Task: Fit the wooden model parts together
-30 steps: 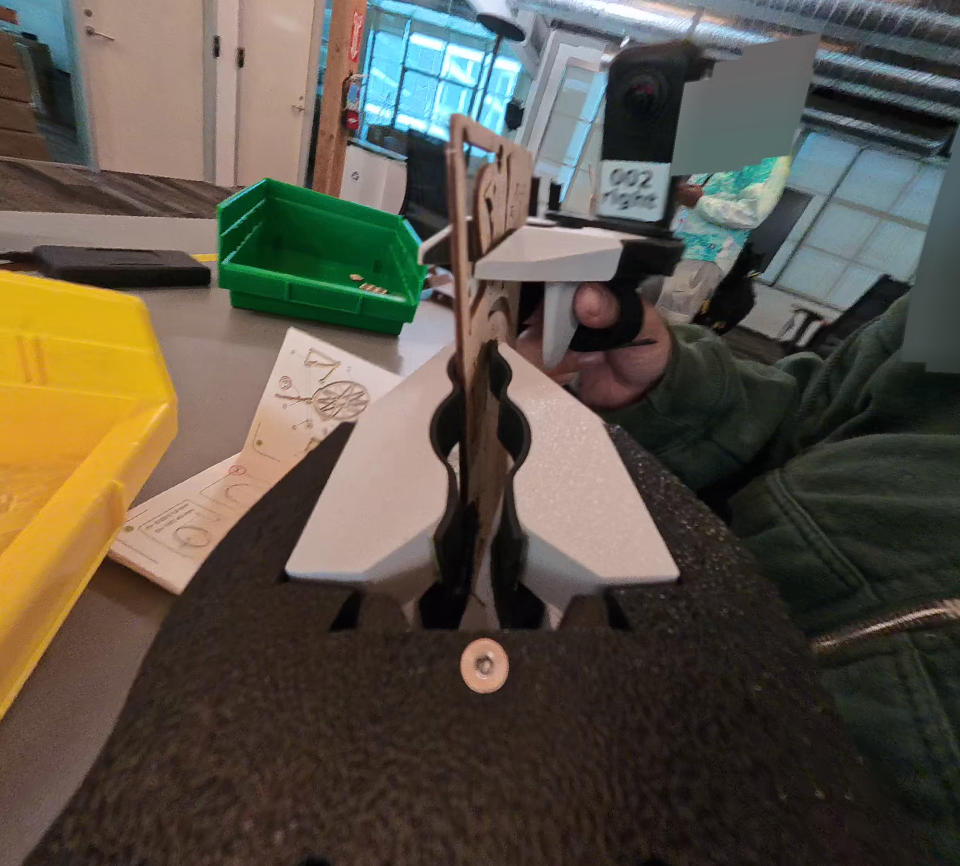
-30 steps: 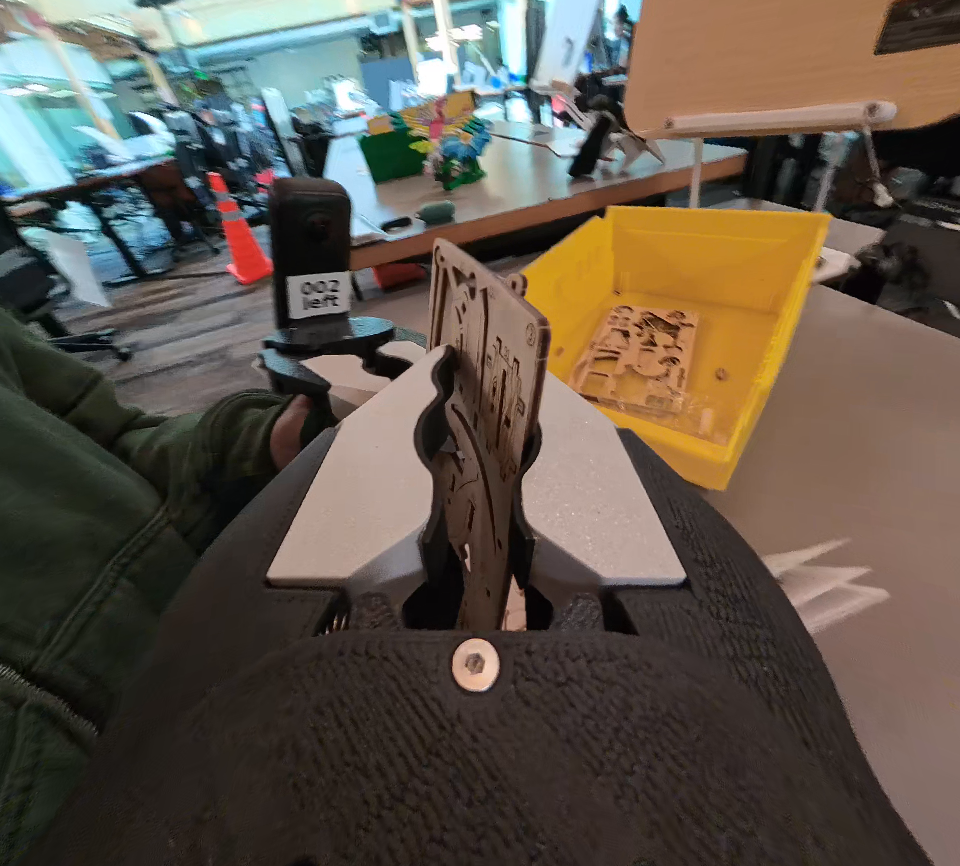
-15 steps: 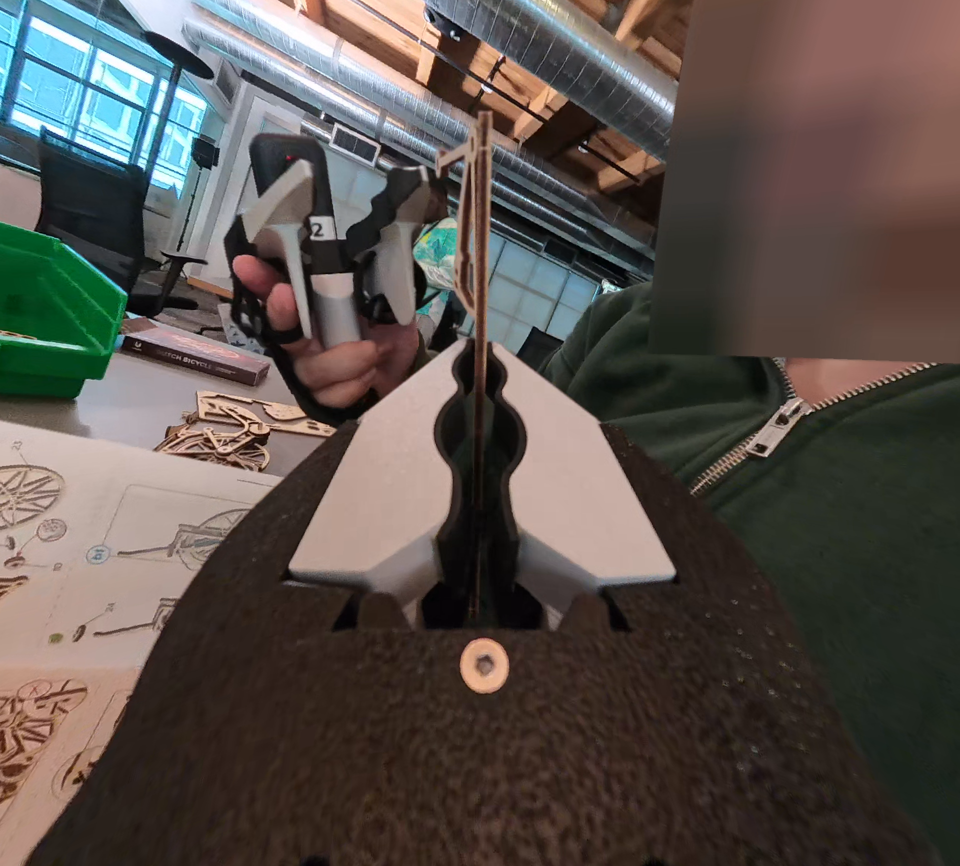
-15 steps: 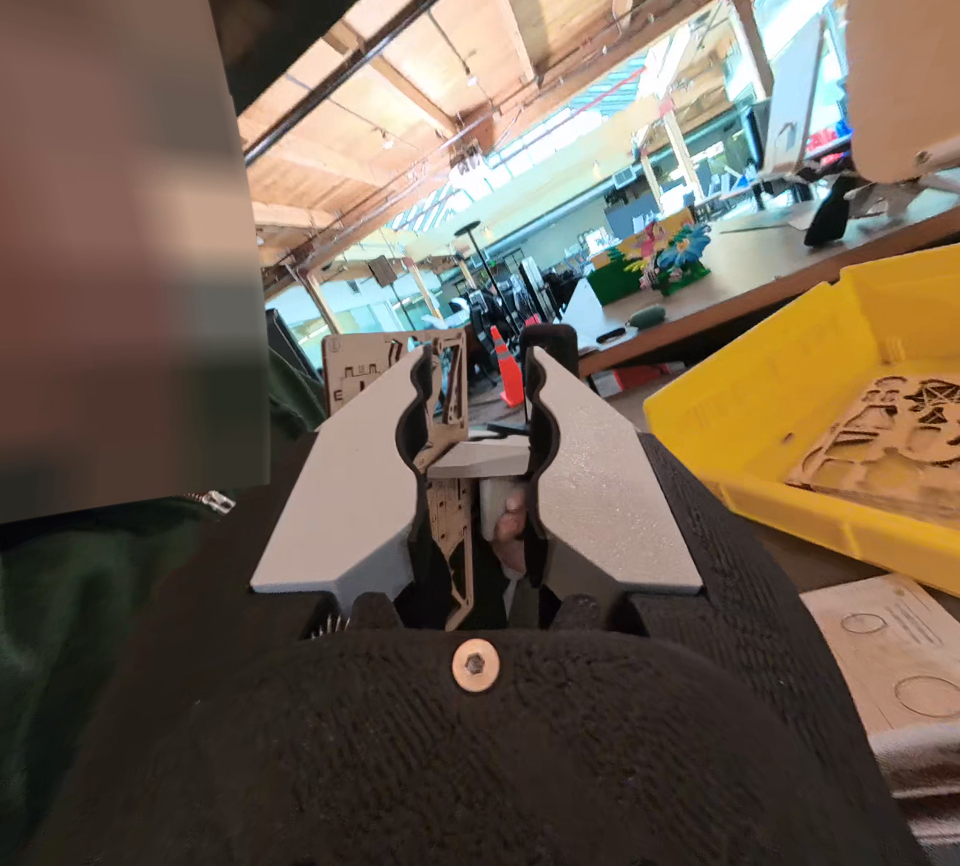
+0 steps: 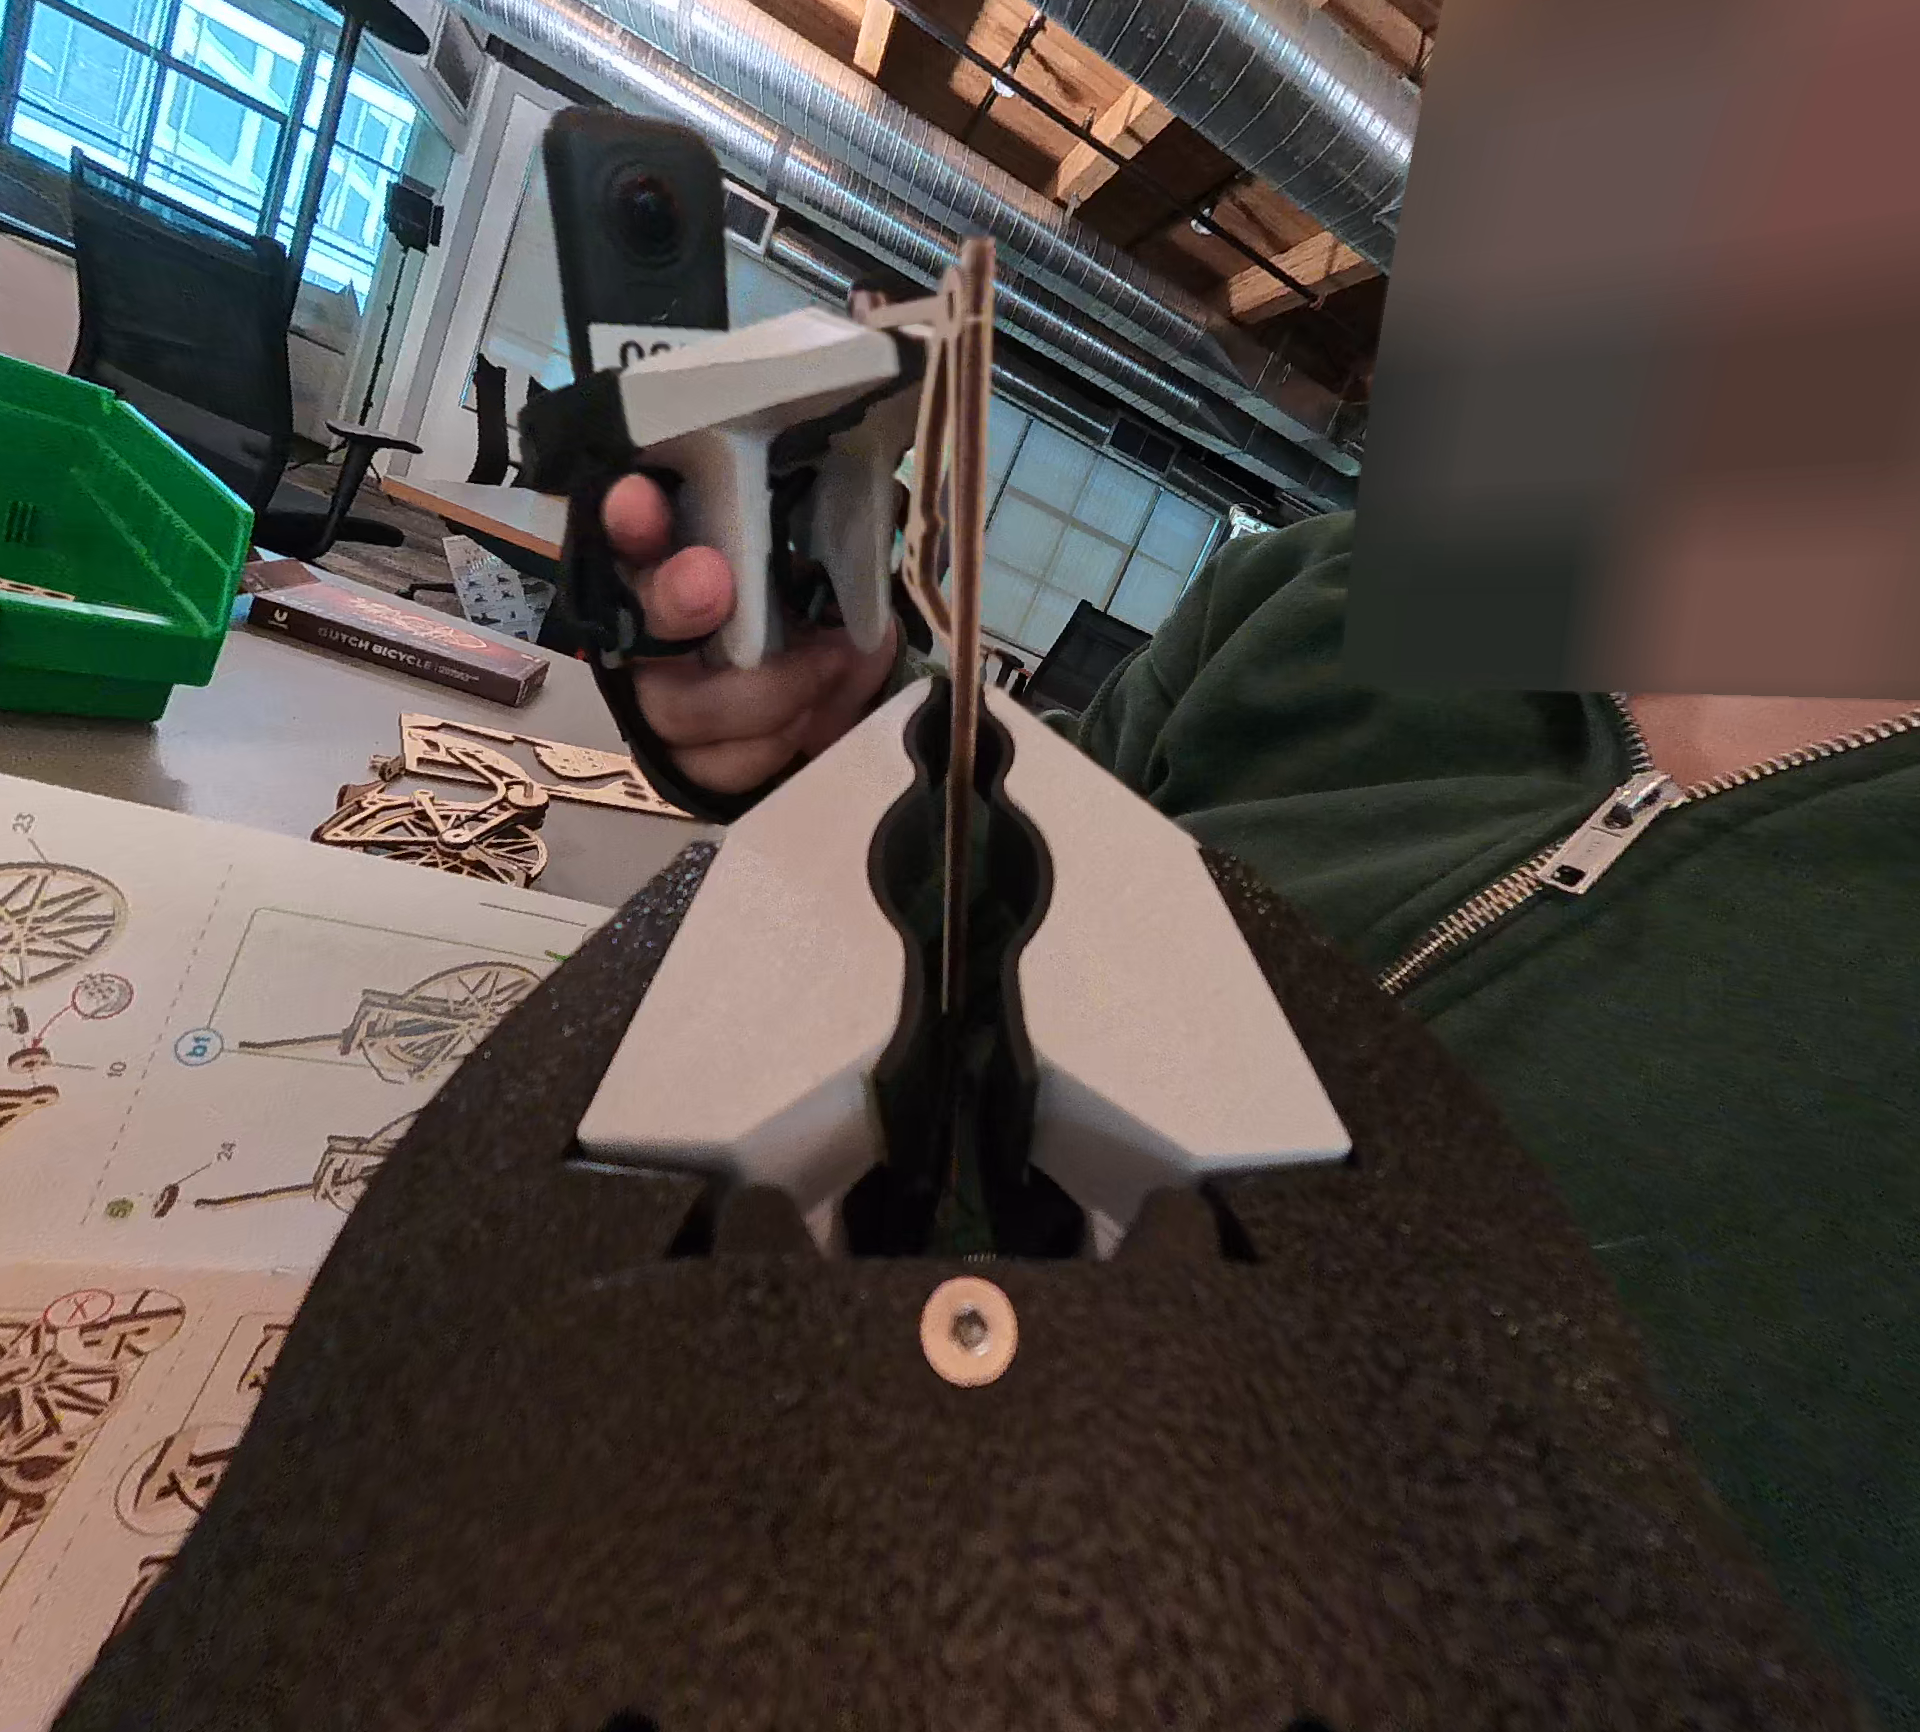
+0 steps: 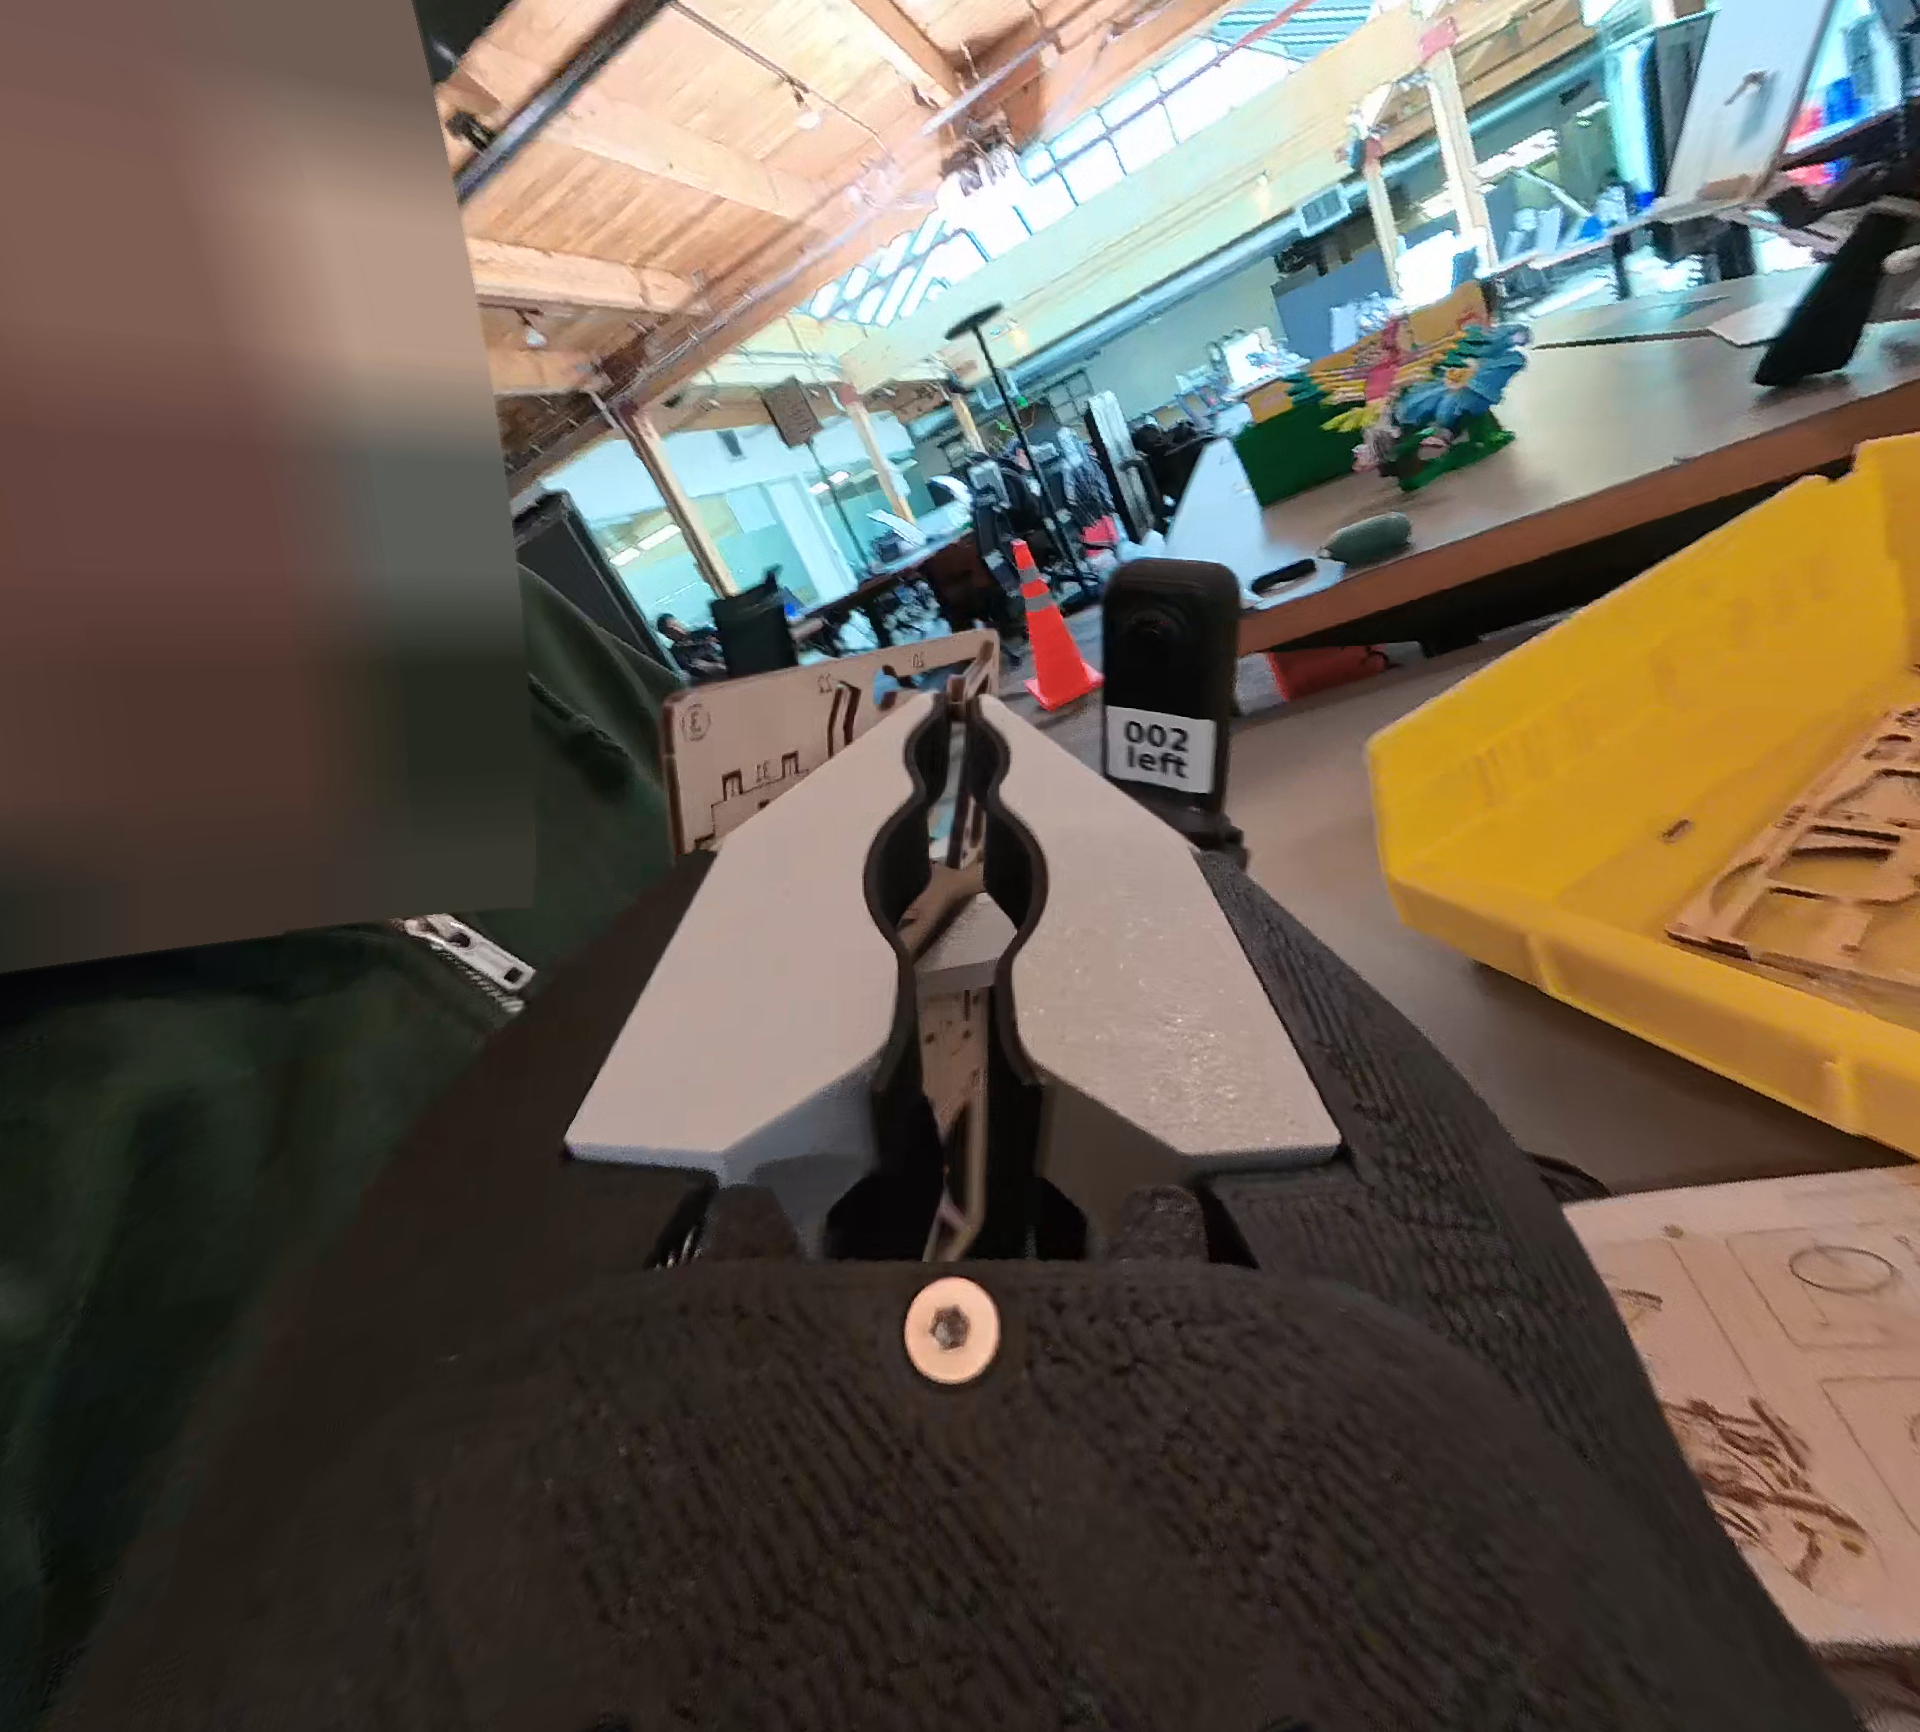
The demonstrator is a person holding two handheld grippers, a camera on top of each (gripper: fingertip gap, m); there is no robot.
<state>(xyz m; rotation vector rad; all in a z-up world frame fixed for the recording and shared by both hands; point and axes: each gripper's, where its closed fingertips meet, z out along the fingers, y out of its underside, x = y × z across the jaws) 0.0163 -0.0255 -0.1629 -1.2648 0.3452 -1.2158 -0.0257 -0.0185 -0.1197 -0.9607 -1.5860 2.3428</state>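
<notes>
Here, left gripper (image 5: 961, 726) and right gripper (image 6: 966, 711) both clamped on wooden sheet (image 5: 961, 477).

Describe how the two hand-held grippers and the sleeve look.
Each hand-held gripper, left and right, has a rough black body, one silver screw, and pale grey fingers with wavy black inner pads. A black camera with a white label tops each. The sleeve is dark green.

The wooden sheet (image 5: 961, 539) stood edge-on between the two grippers, blocking the way straight across, while the table (image 5: 260, 737) to its left offered bare room only between the green bin (image 5: 114, 539), the loose wooden parts (image 5: 468, 799) and the instruction sheet (image 5: 260, 1007).
</notes>
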